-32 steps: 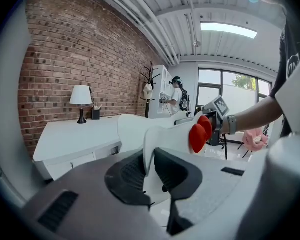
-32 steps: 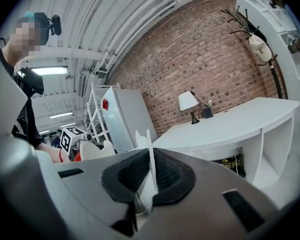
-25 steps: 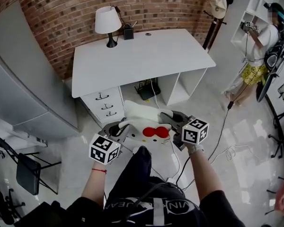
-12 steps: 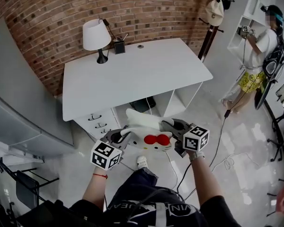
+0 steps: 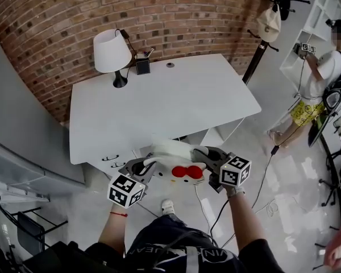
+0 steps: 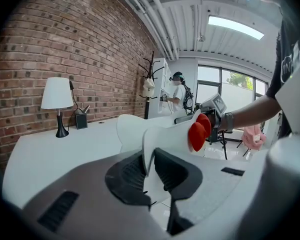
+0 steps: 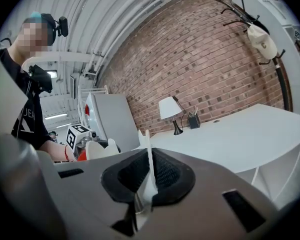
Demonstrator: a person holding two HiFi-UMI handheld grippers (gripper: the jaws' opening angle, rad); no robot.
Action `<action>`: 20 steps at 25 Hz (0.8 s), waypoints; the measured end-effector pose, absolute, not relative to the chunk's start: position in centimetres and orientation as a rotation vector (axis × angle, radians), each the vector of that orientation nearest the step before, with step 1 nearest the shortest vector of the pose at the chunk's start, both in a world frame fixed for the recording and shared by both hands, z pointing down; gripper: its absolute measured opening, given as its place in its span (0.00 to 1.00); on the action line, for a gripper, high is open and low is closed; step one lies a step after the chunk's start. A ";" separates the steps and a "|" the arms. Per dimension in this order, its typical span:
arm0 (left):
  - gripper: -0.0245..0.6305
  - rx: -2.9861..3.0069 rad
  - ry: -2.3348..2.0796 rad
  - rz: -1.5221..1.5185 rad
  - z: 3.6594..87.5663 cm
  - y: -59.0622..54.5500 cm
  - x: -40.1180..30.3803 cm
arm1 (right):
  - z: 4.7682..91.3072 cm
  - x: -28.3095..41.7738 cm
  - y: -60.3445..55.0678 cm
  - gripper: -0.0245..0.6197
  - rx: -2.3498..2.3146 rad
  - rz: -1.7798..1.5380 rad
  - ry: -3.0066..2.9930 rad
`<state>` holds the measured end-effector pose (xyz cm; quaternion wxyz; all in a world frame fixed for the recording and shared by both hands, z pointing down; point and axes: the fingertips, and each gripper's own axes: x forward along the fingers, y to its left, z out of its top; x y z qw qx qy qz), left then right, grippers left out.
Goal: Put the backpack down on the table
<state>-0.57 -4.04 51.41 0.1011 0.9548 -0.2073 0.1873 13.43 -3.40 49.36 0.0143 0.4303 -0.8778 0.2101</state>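
Note:
A white cat-face backpack (image 5: 176, 159) with a red bow (image 5: 183, 172) hangs in the air between my two grippers, just over the near edge of the white table (image 5: 159, 101). My left gripper (image 5: 143, 168) is shut on a thin white flap at its left side; in the left gripper view the flap (image 6: 149, 146) sits pinched between the dark pads and the bow (image 6: 199, 131) shows beyond. My right gripper (image 5: 209, 157) is shut on the right side, with a thin white edge (image 7: 149, 166) clamped between its pads. The table (image 7: 240, 134) lies ahead.
A white lamp (image 5: 109, 53) and a black pen holder (image 5: 142, 66) stand at the table's back edge by the brick wall. Drawers (image 5: 111, 161) sit under its left side. A coat rack (image 5: 268, 23), a person (image 5: 318, 75) and floor cables (image 5: 270, 164) are to the right.
Both grippers have carried the backpack toward the table; it was over the floor in front of the drawers and now hangs at the table's near edge. Both grips are unchanged.

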 end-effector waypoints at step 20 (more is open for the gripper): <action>0.09 2.793 -0.788 0.566 51.7 -18.6 0.0 | 50.3 14.0 -19.5 0.06 1.202 0.651 -2.781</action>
